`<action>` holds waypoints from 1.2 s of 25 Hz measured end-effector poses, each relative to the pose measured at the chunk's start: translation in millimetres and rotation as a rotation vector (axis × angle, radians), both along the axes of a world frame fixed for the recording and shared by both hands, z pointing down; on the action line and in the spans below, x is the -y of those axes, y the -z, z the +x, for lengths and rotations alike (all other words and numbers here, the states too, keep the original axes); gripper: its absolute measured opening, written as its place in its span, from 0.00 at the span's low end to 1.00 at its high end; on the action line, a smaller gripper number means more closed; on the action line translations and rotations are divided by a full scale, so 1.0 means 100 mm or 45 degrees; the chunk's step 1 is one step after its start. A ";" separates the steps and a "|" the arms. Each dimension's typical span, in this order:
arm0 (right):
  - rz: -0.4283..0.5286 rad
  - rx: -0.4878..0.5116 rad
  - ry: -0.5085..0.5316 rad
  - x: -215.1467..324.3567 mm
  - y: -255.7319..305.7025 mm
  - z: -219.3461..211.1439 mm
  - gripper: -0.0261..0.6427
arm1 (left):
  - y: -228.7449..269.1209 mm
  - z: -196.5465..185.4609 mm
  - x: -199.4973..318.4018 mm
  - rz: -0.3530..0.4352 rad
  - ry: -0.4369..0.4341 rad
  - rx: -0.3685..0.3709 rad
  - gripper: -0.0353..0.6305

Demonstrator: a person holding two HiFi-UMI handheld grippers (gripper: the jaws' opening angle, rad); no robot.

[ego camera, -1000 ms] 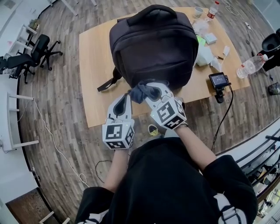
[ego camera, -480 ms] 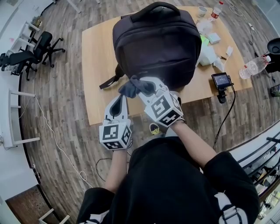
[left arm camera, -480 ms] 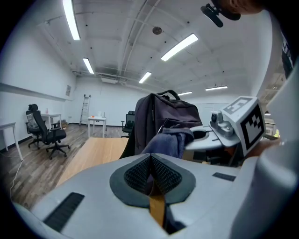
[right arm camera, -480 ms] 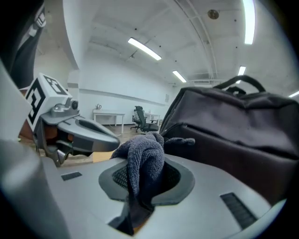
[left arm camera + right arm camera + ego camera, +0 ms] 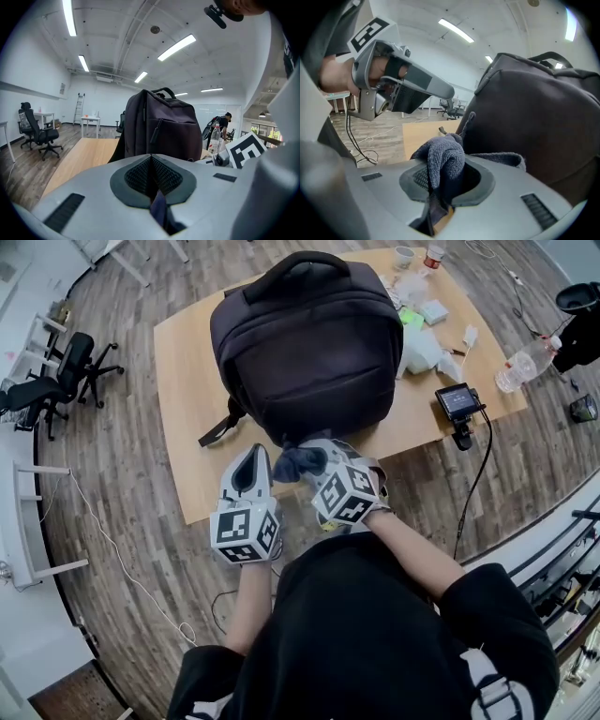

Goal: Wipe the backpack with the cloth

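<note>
Wiping step in hand. The right gripper (image 5: 317, 454) is pinching the bunched cloth (image 5: 296, 463) at the lower front of the backpack (image 5: 305, 343), which is standing upright on the table (image 5: 183, 381). The left gripper (image 5: 253, 463) is hovering just beside it, jaws pressed together; a dark sliver in their seam is possibly cloth, unclear. Next move: sweeping the cloth across the panel under steady pressure. The right forearm is reaching forward, gripper tilting downward.

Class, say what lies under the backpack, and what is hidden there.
The backpack stands on the wooden table; a strap pokes out at its base. The tabletop beneath it is covered.
</note>
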State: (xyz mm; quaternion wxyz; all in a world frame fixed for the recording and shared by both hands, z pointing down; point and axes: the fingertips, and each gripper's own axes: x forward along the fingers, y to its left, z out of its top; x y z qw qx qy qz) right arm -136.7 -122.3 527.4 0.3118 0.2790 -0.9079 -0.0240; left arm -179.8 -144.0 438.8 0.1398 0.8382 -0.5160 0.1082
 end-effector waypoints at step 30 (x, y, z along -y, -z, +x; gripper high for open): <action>-0.215 -0.088 -0.685 0.42 -0.77 2.32 0.15 | -0.07 0.08 -0.07 -0.016 -0.032 -0.002 0.08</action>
